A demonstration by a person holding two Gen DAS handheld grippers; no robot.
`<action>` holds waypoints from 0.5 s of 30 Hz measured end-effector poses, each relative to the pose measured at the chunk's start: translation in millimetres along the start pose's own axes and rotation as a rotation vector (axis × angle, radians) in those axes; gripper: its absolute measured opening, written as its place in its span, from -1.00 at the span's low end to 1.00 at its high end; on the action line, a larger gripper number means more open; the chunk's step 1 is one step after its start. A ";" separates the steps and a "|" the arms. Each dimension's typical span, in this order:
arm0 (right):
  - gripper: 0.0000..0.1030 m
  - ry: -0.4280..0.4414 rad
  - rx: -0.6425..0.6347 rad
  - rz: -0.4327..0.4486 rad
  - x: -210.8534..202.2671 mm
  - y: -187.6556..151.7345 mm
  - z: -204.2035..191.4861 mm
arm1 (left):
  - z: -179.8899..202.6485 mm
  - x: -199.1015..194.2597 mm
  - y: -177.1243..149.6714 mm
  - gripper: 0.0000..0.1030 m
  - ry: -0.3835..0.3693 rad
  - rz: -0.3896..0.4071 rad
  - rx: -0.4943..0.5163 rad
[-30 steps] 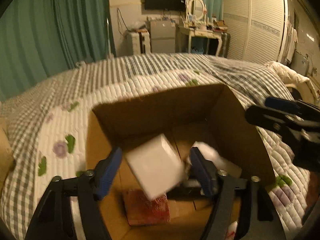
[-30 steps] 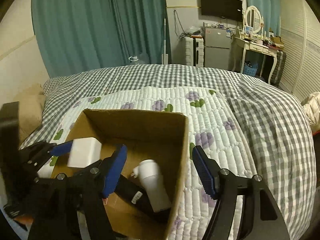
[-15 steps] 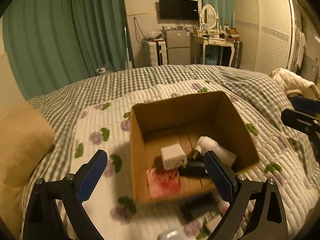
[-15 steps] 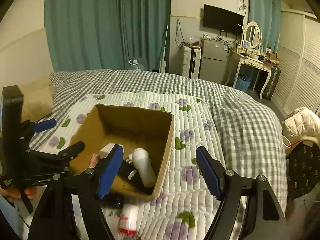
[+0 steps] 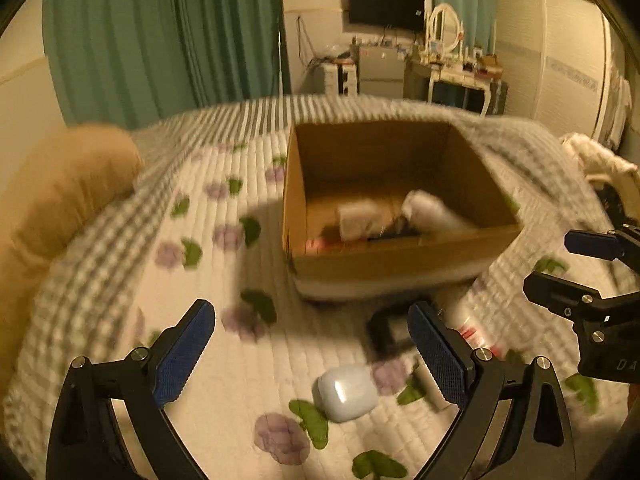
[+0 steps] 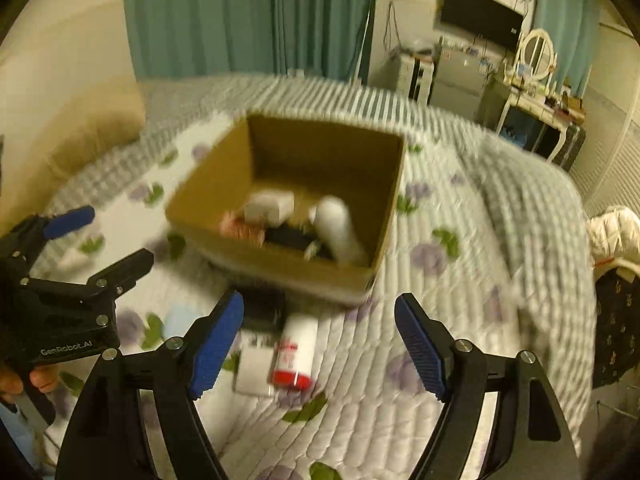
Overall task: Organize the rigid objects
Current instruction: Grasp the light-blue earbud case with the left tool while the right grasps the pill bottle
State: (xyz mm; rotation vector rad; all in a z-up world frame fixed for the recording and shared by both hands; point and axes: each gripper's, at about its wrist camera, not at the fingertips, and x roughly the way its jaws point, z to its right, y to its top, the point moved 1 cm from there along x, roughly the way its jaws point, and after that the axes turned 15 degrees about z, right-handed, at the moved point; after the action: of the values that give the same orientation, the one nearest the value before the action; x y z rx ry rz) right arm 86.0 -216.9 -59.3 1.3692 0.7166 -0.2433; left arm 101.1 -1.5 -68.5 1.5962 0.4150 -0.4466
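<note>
An open cardboard box (image 5: pixel 400 268) (image 6: pixel 288 268) sits on the quilted bed. Inside lie a white block (image 6: pixel 269 206), a white bottle (image 6: pixel 338 232), a red item (image 6: pixel 242 232) and a black item. In front of the box lie a pale earbud case (image 5: pixel 346 393), a white bottle with a red label (image 6: pixel 296 354), a black object (image 5: pixel 386 330) and a flat white piece (image 6: pixel 252 370). My left gripper (image 5: pixel 312 354) is open and empty above the earbud case. My right gripper (image 6: pixel 320 344) is open and empty above the red-label bottle.
A tan pillow (image 5: pixel 56 200) lies at the left of the bed. A white jacket (image 6: pixel 614 236) hangs at the right edge. Green curtains, a dresser with a mirror (image 5: pixel 444 36) and a wall TV stand beyond the bed.
My left gripper let go of the white block, which now lies in the box. Both grippers pulled back and away from the box; loose items in front of it came into view.
</note>
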 end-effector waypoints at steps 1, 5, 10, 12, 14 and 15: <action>0.51 0.001 0.004 -0.016 9.6 -9.0 -2.4 | -0.2 5.2 -7.4 0.92 -0.002 -0.017 -0.009; 0.51 0.004 0.021 -0.077 35.5 -34.8 -3.1 | -2.3 18.3 -35.3 0.92 0.006 -0.080 -0.050; 0.51 -0.001 0.094 -0.122 48.8 -53.5 7.9 | 8.0 17.9 -46.4 0.90 -0.010 -0.089 -0.017; 0.51 0.001 0.115 -0.119 47.6 -54.6 12.4 | 13.0 20.3 -52.9 0.89 -0.021 -0.099 -0.009; 0.51 0.007 0.134 -0.123 48.1 -55.5 17.0 | 17.9 26.9 -64.8 0.83 -0.014 -0.132 0.000; 0.51 0.007 0.141 -0.130 49.0 -56.5 18.8 | 18.2 30.9 -68.5 0.81 -0.015 -0.144 0.006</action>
State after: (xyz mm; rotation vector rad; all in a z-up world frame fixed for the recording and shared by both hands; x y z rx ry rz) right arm 98.4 -235.0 -133.2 1.4589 0.8075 -0.3983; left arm 91.5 -14.9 -144.0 1.5737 0.5199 -0.5697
